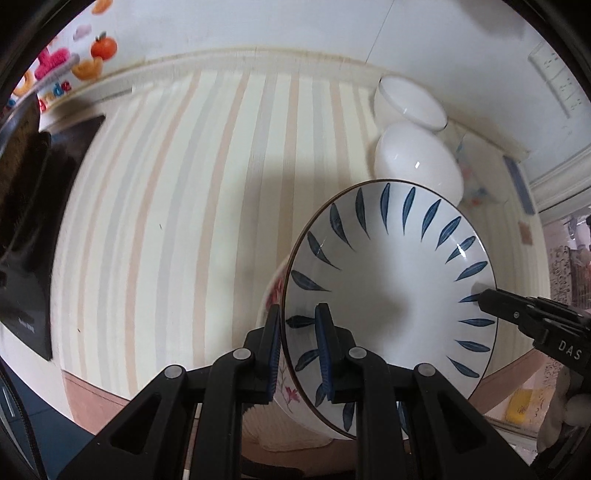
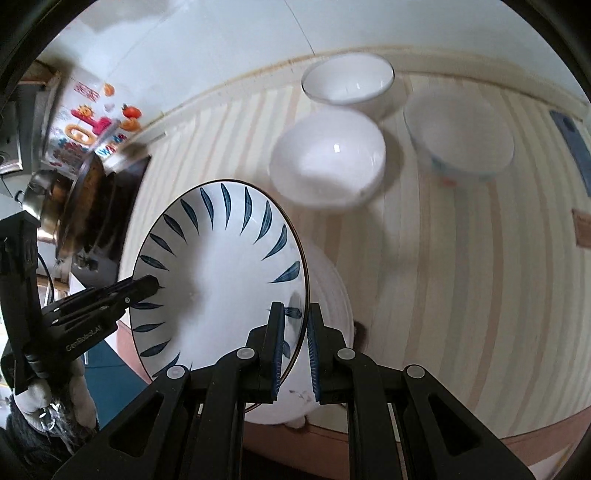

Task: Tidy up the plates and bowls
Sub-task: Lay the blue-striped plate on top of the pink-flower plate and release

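Gripping the blue-leaf bowl (image 1: 391,295) from both sides: the left gripper (image 1: 301,350) has its jaws narrowed on the near-left rim, one pad inside and one outside; the right gripper (image 2: 295,354) pinches the opposite rim the same way. In the left wrist view the right gripper's tip enters from the right edge and touches the bowl's far rim. In the right wrist view the left gripper's tip enters from the left edge at the rim.

The blue-leaf bowl sits lower centre in both frames, nested on a ribbed floral bowl (image 1: 284,387) whose pale wall shows beneath it. Whether the two are touching cannot be told.

Room for moving:
- Left wrist view: wide bare stretch of striped tablecloth (image 1: 184,221) at centre-left.
- A black panel (image 1: 40,240) bounds it at the left edge.
- Two white bowls (image 1: 417,162) stand upper right, just behind the held bowl's far rim.
- Right wrist view: open cloth at right of centre; the table's front edge runs along the lower right.
- A patterned bowl (image 2: 458,136) stands upper right, near the white pair.
- A metal pot (image 2: 70,206) sits at left.

White wall (image 1: 295,26) lies behind the table; a fruit-printed sticker (image 1: 74,55) shows upper left.
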Demonstrator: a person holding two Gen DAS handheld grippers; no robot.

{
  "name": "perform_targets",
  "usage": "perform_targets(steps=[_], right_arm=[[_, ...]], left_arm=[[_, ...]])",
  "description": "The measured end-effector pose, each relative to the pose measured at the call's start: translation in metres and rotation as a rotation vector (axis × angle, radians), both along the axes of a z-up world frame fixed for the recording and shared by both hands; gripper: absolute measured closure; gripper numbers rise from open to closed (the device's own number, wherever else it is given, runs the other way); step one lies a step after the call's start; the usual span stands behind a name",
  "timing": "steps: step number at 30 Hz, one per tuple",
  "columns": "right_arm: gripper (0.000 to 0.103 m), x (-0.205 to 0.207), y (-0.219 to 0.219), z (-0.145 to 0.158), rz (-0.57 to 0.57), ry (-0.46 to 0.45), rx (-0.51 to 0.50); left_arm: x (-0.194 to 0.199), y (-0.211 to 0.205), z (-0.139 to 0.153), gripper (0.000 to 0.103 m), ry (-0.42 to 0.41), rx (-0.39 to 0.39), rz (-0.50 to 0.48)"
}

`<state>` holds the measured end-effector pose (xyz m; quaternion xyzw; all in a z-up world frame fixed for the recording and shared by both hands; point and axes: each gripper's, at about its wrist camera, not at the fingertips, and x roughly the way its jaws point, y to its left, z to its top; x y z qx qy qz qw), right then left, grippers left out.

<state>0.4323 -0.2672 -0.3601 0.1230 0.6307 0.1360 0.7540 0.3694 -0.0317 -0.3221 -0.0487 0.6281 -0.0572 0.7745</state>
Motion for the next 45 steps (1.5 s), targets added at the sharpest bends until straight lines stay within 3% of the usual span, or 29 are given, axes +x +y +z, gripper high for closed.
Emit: perform_targets(steps=[13,18,25,33,39,45], right_arm=[[0.089,-0.015,-0.003,-0.047,0.01,0.066,0.017],[0.089,-0.016,0.0,-0.056,0.037,0.08,0.017],[0.087,-0.011,0.001,-0.056,0.042,0.091,0.028],[0.086,-0.015,-0.002,-0.051,-0.034,0.103,0.03],[0.083,-0.022,0.0,-0.032,-0.069,0.089,0.01],[0.076,-0.053,0.017,0.027,-0.07,0.003,-0.025]], left_arm=[[-0.007,-0.009,-0.036,0.087,0.072,0.061,0.021],[-0.007,-0.014,-0.036,0.087,0.058,0.077,0.037],[-0.007,-0.019,-0.039,0.086,0.062,0.073,0.055],[-0.011,-0.011,-0.037,0.086,0.075,0.053,0.061],[-0.02,-0.004,-0.013,0.086,0.047,0.042,0.048],[-0.049,0.0,0.051,0.086,-0.037,0.017,0.017]])
